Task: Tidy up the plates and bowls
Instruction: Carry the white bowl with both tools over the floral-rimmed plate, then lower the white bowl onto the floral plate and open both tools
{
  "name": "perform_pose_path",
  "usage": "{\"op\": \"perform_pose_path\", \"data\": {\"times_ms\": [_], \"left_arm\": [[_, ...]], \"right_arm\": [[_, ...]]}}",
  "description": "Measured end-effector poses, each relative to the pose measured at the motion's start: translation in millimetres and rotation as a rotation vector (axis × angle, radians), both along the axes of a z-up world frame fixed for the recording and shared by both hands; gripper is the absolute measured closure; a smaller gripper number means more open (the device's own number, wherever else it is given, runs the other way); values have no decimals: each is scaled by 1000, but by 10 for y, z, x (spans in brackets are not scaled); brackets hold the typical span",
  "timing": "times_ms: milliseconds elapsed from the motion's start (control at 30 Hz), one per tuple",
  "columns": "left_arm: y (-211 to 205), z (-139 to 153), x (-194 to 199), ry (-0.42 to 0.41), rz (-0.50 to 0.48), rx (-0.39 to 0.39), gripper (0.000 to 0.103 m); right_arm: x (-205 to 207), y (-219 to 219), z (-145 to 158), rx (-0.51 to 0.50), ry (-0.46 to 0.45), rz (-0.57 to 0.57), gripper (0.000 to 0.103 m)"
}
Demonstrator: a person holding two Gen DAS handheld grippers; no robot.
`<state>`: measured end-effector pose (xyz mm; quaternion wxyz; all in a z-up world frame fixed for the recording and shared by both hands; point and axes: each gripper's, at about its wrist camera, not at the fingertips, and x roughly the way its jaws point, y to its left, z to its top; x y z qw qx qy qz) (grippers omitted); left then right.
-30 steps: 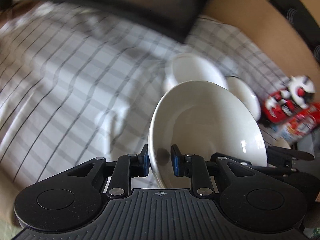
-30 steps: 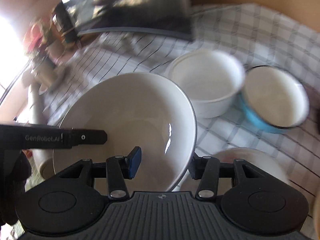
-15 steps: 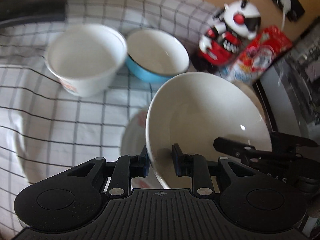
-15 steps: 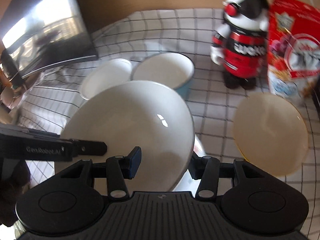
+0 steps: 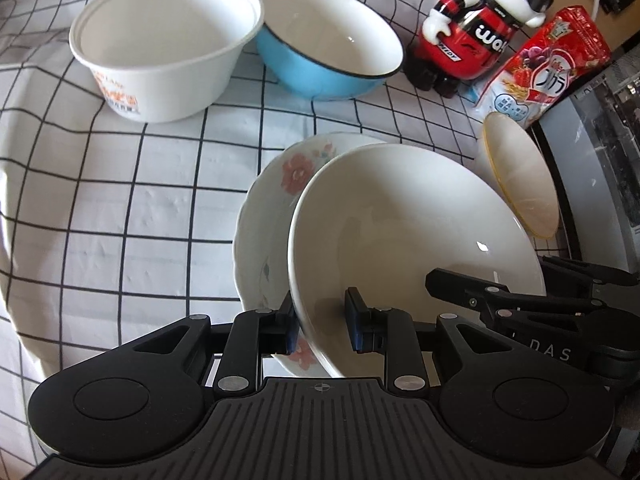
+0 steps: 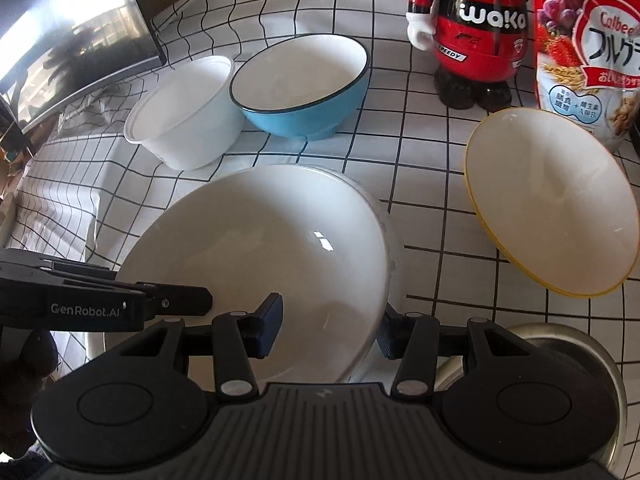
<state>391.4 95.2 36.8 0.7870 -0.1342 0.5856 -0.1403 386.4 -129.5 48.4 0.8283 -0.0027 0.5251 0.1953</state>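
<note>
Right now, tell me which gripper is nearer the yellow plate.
Right. The right gripper straddles the bowl rim beside the yellow plate; the left gripper clamps the opposite rim, across the bowl from the yellow plate.

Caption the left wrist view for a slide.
Left gripper clamps a white bowl rim above a floral plate.

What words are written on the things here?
"waka" and "SPEEDY": toy figure
"Calbee", "No.1" and Japanese letters: snack bag
"GenRobot.AI": left hand-held gripper
"DAS": right hand-held gripper, partly hidden
Orange print: white paper bowl, too blurred to read
</note>
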Motion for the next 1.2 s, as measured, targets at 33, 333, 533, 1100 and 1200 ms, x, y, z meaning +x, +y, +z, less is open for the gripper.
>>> {"op": "perform_pose_path", "data": {"times_ms": [33, 333, 533, 1100, 1200], "left_arm": [[9, -17, 10, 5, 3, -3, 76], [66, -92, 10, 23, 24, -11, 80], [78, -104, 1, 22, 45, -17, 81], [167, -137, 25, -51, 117, -18, 86], [158, -124, 24, -49, 108, -7, 86]], "right_arm": [[13, 2, -17, 2, 5, 2, 55], [74, 54, -127, 3, 36, 13, 55], [60, 73, -161, -16, 22, 20, 55], [131, 84, -266, 4, -7, 12, 61], [146, 87, -262, -4, -13, 15, 61]]}}
